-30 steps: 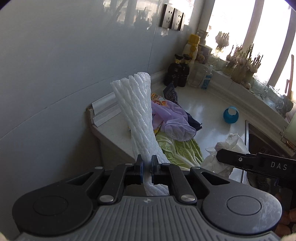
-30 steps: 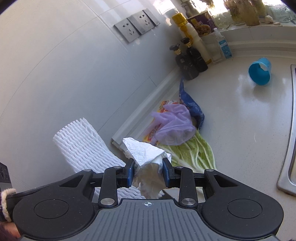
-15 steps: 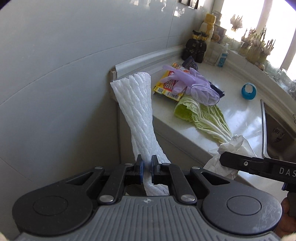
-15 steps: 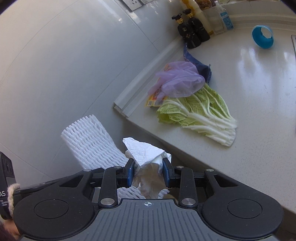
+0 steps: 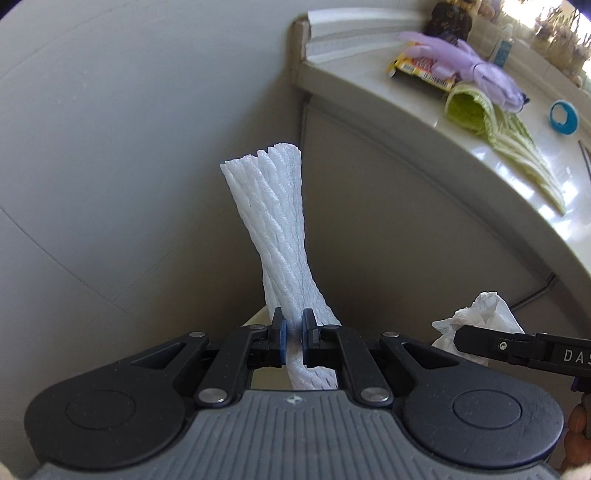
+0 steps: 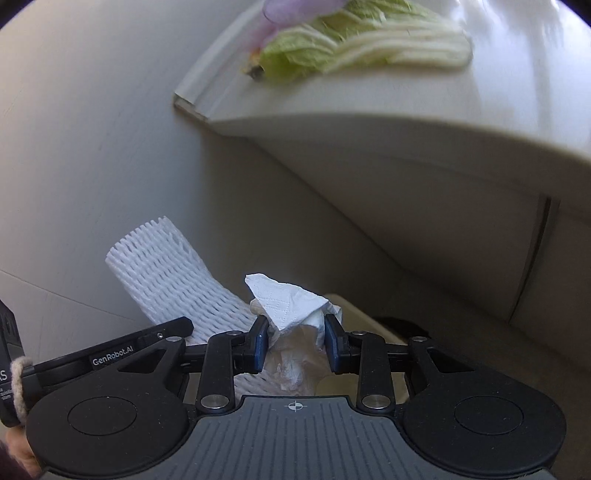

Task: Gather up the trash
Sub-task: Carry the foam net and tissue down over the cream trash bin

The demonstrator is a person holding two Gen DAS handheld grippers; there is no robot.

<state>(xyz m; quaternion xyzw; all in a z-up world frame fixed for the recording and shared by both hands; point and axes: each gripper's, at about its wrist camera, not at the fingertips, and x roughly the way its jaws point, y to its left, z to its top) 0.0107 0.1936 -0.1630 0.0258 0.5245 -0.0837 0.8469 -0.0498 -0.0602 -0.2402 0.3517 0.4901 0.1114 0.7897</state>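
Note:
My left gripper (image 5: pixel 293 341) is shut on a white foam fruit net (image 5: pixel 277 225) that stands up from the jaws; the net also shows in the right wrist view (image 6: pixel 166 273). My right gripper (image 6: pixel 294 345) is shut on a crumpled white paper tissue (image 6: pixel 291 306), also seen in the left wrist view (image 5: pixel 480 314). Both grippers hang side by side below the counter edge, in front of the cabinet. A pale rim of a bin (image 6: pixel 354 306) shows just beneath the jaws. On the counter lie a cabbage leaf (image 5: pixel 495 125), a purple glove (image 5: pixel 465 62) and a yellow wrapper (image 5: pixel 417 68).
The white counter (image 6: pixel 424 107) juts out above, its edge close overhead. The cabinet front (image 5: pixel 388 206) is ahead and a grey tiled wall (image 5: pixel 110 147) to the left. A blue cup (image 5: pixel 563 116) and dark bottles (image 5: pixel 448 20) stand further back on the counter.
Both grippers have dropped from counter height to below the counter edge, still holding the foam net and the tissue. The counter now sits above, and a bin rim has come into view.

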